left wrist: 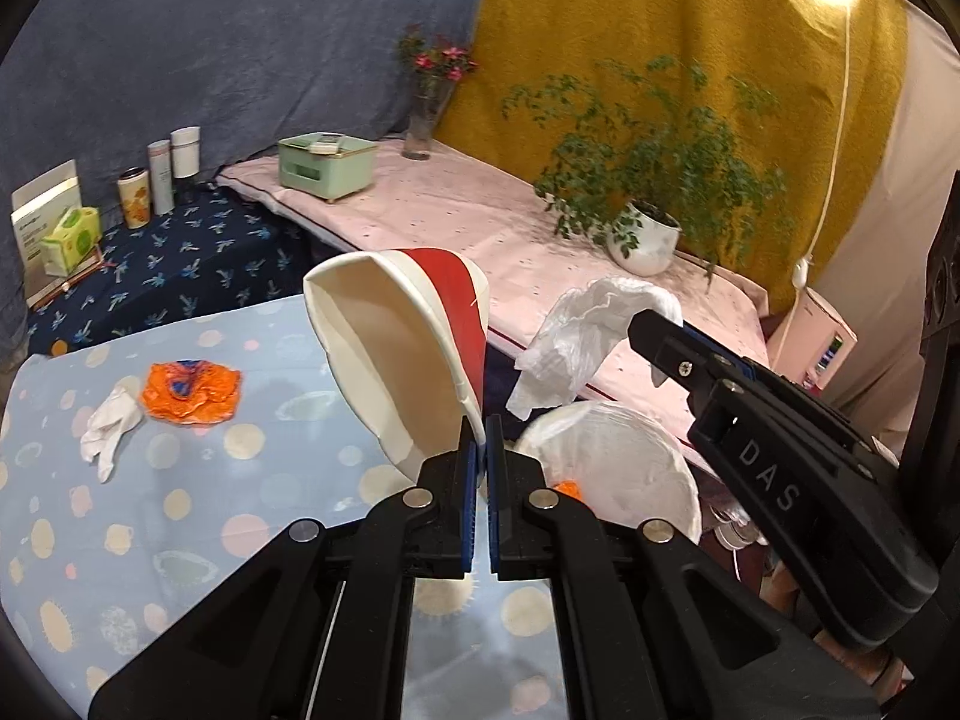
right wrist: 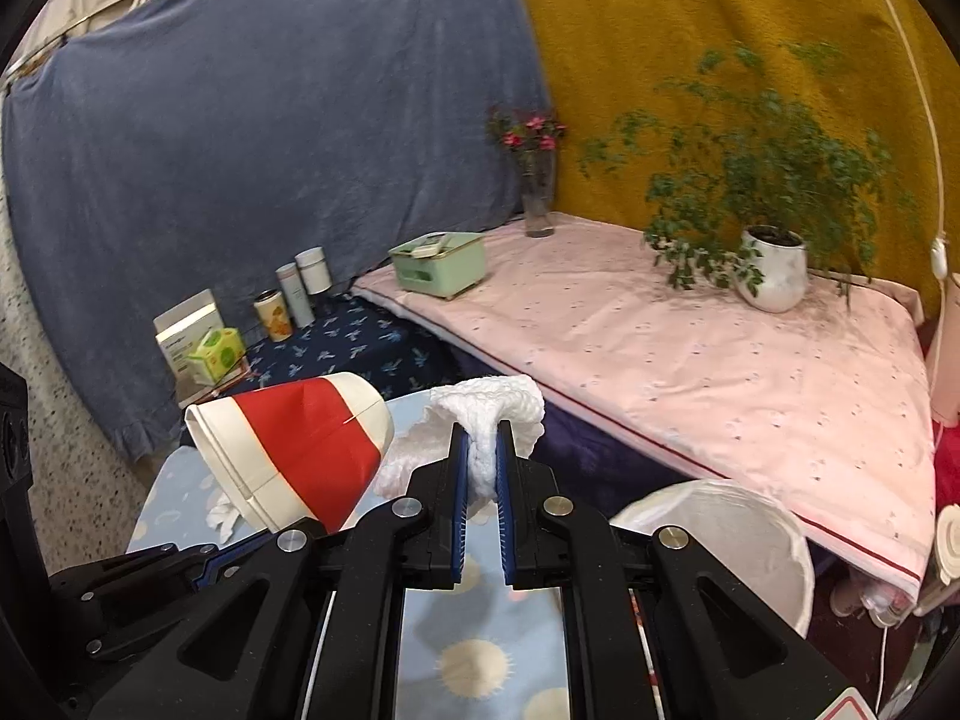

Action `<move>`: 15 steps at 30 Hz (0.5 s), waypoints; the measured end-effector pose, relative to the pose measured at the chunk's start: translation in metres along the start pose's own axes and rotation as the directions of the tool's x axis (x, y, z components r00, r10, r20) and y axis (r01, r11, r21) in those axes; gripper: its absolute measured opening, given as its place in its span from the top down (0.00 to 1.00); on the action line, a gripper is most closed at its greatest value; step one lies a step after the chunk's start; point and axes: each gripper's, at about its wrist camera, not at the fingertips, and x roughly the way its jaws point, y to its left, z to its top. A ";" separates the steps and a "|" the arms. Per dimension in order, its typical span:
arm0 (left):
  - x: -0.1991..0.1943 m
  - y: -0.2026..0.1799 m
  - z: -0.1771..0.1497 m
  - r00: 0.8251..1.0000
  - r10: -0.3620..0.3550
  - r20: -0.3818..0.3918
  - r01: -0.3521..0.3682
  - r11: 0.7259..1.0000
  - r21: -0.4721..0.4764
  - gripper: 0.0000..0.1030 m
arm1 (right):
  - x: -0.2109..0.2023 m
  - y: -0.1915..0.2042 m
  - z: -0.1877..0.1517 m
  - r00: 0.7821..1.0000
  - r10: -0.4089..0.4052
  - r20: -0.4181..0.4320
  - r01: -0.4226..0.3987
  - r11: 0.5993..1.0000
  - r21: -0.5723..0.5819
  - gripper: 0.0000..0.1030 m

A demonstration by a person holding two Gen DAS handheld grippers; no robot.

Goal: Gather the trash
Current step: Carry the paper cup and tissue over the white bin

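The left gripper (left wrist: 480, 438) is clamped tight on the rim of a paper cup (left wrist: 402, 360), white with a red band, and the cup hangs tilted in the air above the near table's far edge, mouth turned back toward the camera. To its right, the right gripper (right wrist: 482, 450) is squeezed shut on a crumpled white tissue (right wrist: 492, 405), the wad bulging out above both pads. Both loads are lifted clear of the blue dotted tablecloth (left wrist: 180, 540).

Just past the table's right edge sits the white-lined trash bin (right wrist: 744, 516), its mouth open and a scrap of orange (left wrist: 567, 489) showing inside. The tissue rides above and just left of the bin's rim; the cup is further left.

Back on the cloth, toward its left side, an orange wrapper (left wrist: 192, 390) and a second white tissue (left wrist: 108, 426) lie just beside each other, well apart from both grippers. Beyond a dark gap, the pink-covered bench (right wrist: 690, 348) carries a potted plant (right wrist: 774, 270) near its right end.
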 end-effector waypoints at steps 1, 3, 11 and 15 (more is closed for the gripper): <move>0.002 -0.007 -0.001 1.000 -0.007 -0.004 0.007 1.000 0.010 0.98 | -0.002 -0.007 0.000 1.000 -0.009 0.003 0.009 1.000 0.009 0.92; 0.007 -0.022 -0.002 1.000 -0.021 -0.011 0.022 0.999 0.030 0.98 | -0.007 -0.023 -0.001 1.000 -0.030 0.007 0.030 0.999 0.029 0.92; 0.026 -0.068 -0.005 0.996 -0.073 -0.048 0.077 0.993 0.088 0.98 | -0.020 -0.072 -0.009 0.995 -0.099 0.006 0.098 0.992 0.083 0.92; 0.037 -0.088 -0.009 0.993 -0.097 -0.070 0.104 0.988 0.116 0.98 | -0.022 -0.094 -0.014 0.992 -0.128 -0.003 0.128 0.986 0.109 0.92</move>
